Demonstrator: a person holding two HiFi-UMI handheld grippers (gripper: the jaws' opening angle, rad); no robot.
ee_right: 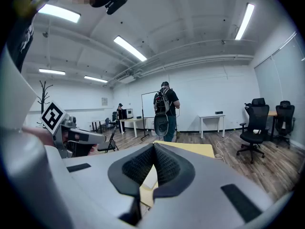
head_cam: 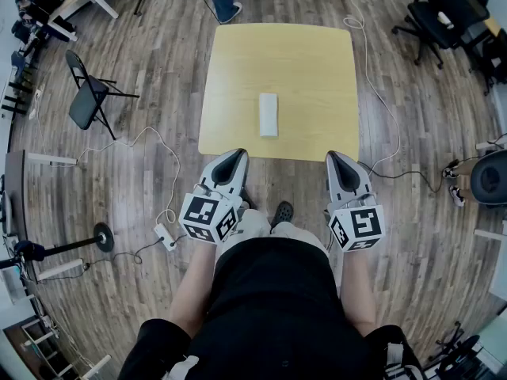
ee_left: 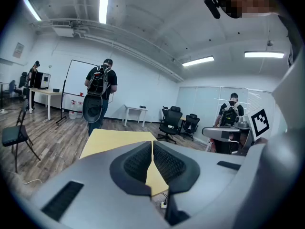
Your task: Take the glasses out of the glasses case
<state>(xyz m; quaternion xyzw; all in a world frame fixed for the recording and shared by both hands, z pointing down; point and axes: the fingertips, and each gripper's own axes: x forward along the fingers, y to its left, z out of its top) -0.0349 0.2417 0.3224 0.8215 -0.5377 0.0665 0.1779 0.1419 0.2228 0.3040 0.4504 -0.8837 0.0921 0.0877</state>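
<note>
1. White oblong glasses case (head_cam: pixel 268 115): flat near the middle of the square yellow wooden bench (head_cam: pixel 317 70).
2. Grey left tool (head_cam: pixel 234 157): pinched together, empty, at the near bench edge.
3. Grey right tool (head_cam: pixel 337 158): likewise.

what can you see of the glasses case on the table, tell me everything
The glasses case is a small, pale, whitish oblong with rounded corners; its material is too small to tell. It looks closed, with no glasses showing. It lies flat on the yellow table, nearer the person's edge than the far one, its long side pointing away from the person. Only the table touches it: the left gripper and right gripper hang short of it, at the table's near edge.
</note>
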